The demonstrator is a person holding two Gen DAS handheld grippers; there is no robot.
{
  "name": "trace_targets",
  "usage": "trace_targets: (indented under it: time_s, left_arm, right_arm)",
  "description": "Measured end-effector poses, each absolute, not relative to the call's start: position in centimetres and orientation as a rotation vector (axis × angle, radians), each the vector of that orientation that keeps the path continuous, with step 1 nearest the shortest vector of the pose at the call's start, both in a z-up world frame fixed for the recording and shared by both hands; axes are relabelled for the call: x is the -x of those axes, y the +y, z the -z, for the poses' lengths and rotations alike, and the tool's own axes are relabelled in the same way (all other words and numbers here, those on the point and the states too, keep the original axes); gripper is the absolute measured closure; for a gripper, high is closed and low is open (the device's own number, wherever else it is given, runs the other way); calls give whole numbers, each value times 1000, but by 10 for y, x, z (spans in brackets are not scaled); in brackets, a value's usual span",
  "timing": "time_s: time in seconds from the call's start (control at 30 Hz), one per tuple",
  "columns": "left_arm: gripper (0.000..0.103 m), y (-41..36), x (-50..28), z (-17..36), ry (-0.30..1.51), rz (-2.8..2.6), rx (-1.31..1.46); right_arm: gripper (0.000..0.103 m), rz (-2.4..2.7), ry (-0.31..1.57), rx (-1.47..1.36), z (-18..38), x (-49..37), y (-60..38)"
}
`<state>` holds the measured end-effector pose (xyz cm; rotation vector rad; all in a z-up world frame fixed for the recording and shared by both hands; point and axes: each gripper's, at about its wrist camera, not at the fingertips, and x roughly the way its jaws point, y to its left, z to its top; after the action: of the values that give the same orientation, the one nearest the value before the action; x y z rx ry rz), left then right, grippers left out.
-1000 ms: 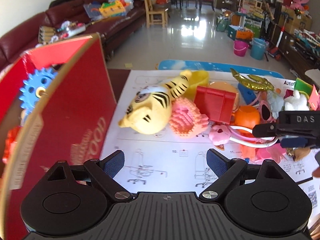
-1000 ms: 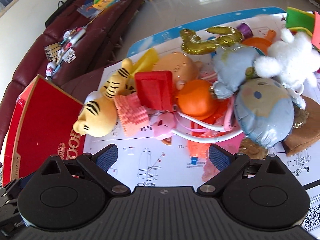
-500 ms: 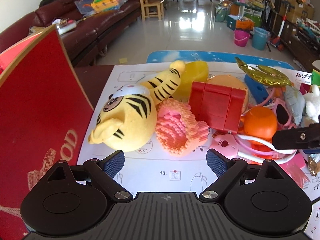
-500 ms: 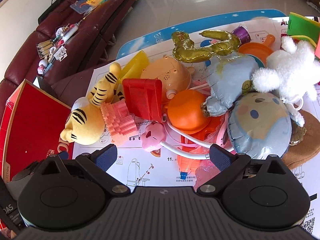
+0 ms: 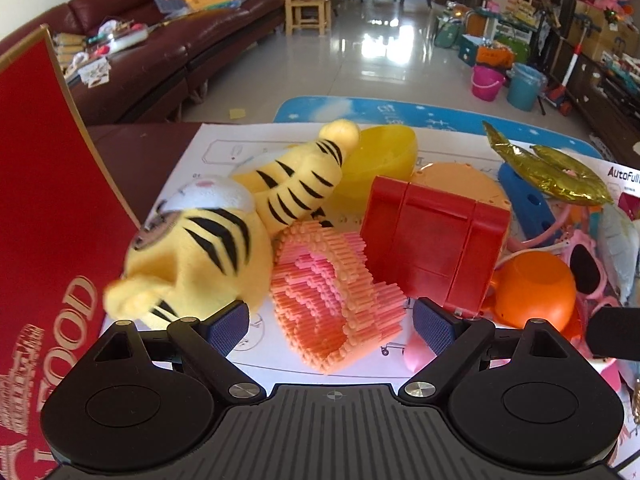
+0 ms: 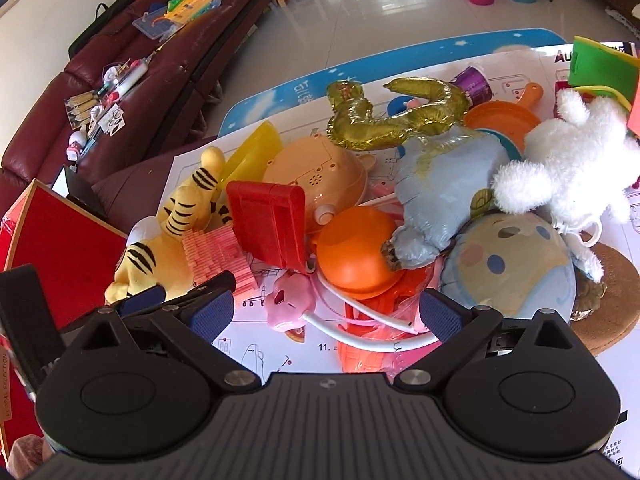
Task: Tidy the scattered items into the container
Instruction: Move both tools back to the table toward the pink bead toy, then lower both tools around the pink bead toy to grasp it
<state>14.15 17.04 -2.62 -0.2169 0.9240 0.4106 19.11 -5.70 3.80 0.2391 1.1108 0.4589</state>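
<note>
At the far left of the left wrist view, the red box (image 5: 44,216) is seen standing with its gold-edged wall upright, gold lettering showing low on its face. Just to its right, the yellow tiger plush (image 5: 208,248) is laid on the white instruction sheet (image 5: 224,152), its head toward the camera and almost touching the left finger (image 5: 229,326) of the left gripper (image 5: 331,322). The jaws of that gripper are held wide apart, and nothing is gripped between them. The pink-and-orange bristle block toy (image 5: 332,296) is seen directly between and just ahead of the two fingertips, resting against the tiger on one side and the red plastic piece (image 5: 434,240) on the other. Behind these a yellow bowl (image 5: 380,160) is placed, and further right an orange ball (image 5: 534,286) and a gold foil balloon (image 5: 552,172) are found.

In the right wrist view, the left gripper's blue-padded tip is seen at lower left, beside the tiger. The right gripper (image 6: 327,315) is likewise spread wide and holds nothing. Ahead of its gap a small pink pig toy (image 6: 290,298) and a white cord (image 6: 360,336) are laid on the sheet. Past its right finger a pale blue foil balloon (image 6: 508,268) is piled, with a white plush (image 6: 572,164) at the far right.
</note>
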Motion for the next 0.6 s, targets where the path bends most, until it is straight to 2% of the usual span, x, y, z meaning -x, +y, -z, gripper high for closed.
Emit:
trace_targets:
  time_s: [0.1,0.17,0.2,0.27,0.3,0.33,0.4,0.6]
  left_arm:
    - [8,170,-151,34,926,-423,228]
    - [16,170,-155,38,917,-428,223]
    - [23,169,-157,39,914,-411,216]
    - [52,166,-158,42,929,-340,211]
    - [59,165,-158,44,944,-310,207]
    - [61,162,-157,46,958,-286,193]
    - [55,153,-153,48,960,-254,103]
    - [51,133,-130,48,1005,-87,-26]
  right_arm:
    - [4,-450,1106,-246,-35,-192,-60]
    - [4,-446,1112,-253,-32,-192,-62]
    - [4,-447,1116,-256,-31,-192,-63]
    - [4,-450,1123,-258,-30,-192,-64]
    - [4,-450,1123,-258,-30,-191,-65]
    - [4,-450,1122,-259,-29,-191,-66]
    - [4,-449,1123,-262,-30,-190,-67]
    - [4,-449,1132,-258,-30,-185,-65]
